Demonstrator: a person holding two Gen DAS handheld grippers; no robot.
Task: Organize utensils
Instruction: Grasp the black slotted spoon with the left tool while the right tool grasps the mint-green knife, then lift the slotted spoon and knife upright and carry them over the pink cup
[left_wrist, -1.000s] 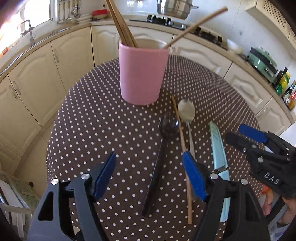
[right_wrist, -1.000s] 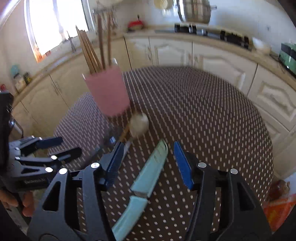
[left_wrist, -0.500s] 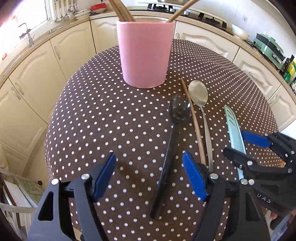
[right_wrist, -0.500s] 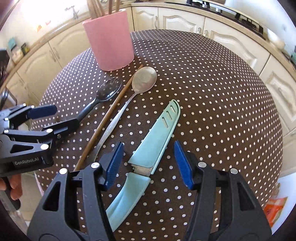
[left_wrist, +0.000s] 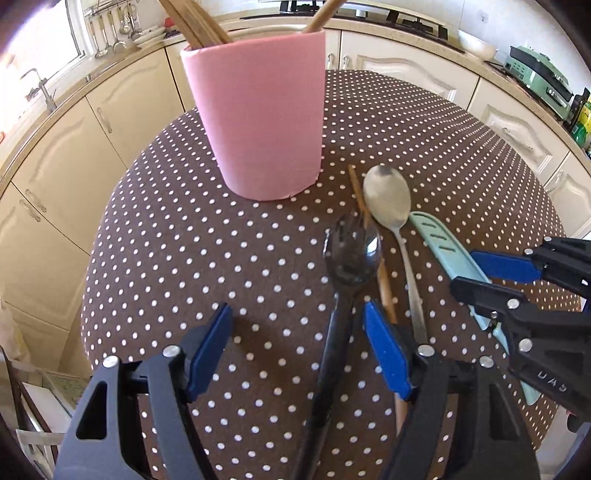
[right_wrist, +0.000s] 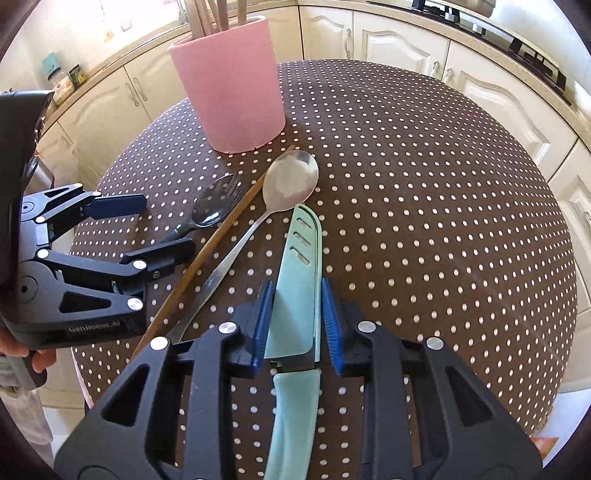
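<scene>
A pink holder (left_wrist: 258, 118) with wooden sticks in it stands at the back of the dotted table (left_wrist: 184, 258). In front of it lie a black spork (left_wrist: 351, 254), a wooden chopstick (left_wrist: 384, 280), a metal spoon (left_wrist: 388, 195) and a teal sheathed knife (right_wrist: 299, 266). My left gripper (left_wrist: 295, 314) is wide and closing slightly. The spork's handle lies between its fingers, near the right pad, untouched. My right gripper (right_wrist: 295, 291) straddles the knife's sheath near the handle. Its jaws are closing, with the pads almost at the sheath's edges.
The round table's edge curves close on every side. Cream cabinets (left_wrist: 55, 155) and a counter wrap around behind, with a hob (right_wrist: 517, 40) at the back and a green appliance (left_wrist: 535, 74) at the right. A hand (right_wrist: 22, 354) holds the left gripper's body.
Both grippers have come down and forward over the utensils. The right jaws have narrowed around the knife's sheath. The left jaws now straddle the spork's handle.
</scene>
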